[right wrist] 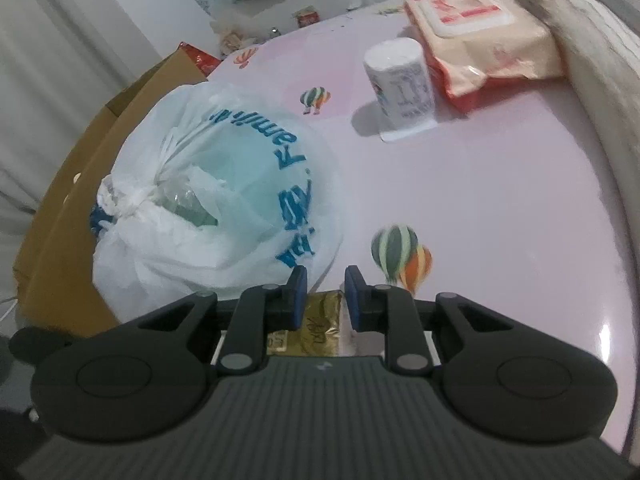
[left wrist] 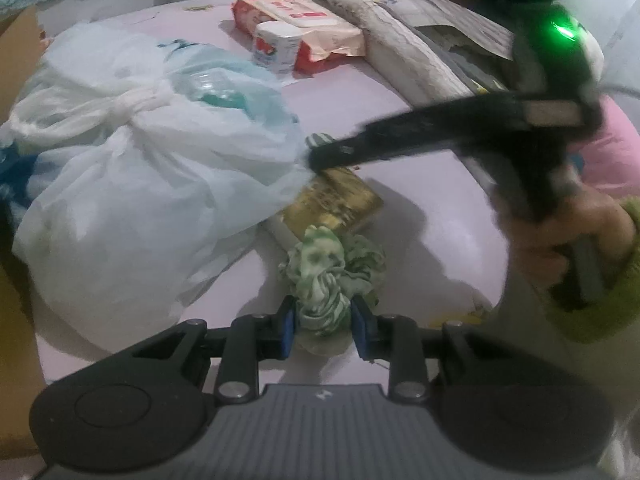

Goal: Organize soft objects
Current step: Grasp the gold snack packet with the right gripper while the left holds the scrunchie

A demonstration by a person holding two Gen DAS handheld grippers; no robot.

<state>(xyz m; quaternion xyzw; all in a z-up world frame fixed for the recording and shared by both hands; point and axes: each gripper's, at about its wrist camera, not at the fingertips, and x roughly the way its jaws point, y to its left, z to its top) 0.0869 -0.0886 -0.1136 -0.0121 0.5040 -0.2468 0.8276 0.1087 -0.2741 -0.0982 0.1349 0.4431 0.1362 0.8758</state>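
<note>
The pink sheet (right wrist: 500, 184), printed with hot-air balloons, covered the whole surface. A quilted grey-white roll (left wrist: 400, 48) lay along its far edge, and a cardboard box (right wrist: 80, 184) stood at the near-left side. The biggest thing on the sheet was a knotted white plastic bag (left wrist: 132, 184) with blue lettering, slumped against the box. Farther back sat a peach pack of wipes (right wrist: 480, 28), with a wrapped tissue roll (right wrist: 400, 84) standing upright just in front of it. A flat gold packet (left wrist: 340, 200) lay beside the bag, its corner tucked under the plastic. Touching the packet's near end was the crumpled green-and-white cloth (left wrist: 328, 276).

The left gripper (left wrist: 324, 320) had its blue pads clamped on the cloth's near end, which bunched between them. The right gripper (right wrist: 326, 296), held by a hand (left wrist: 560, 232) in a green sleeve, hung above the gold packet; its jaws were drawn in and gripped nothing, a narrow gap showing between the pads.
</note>
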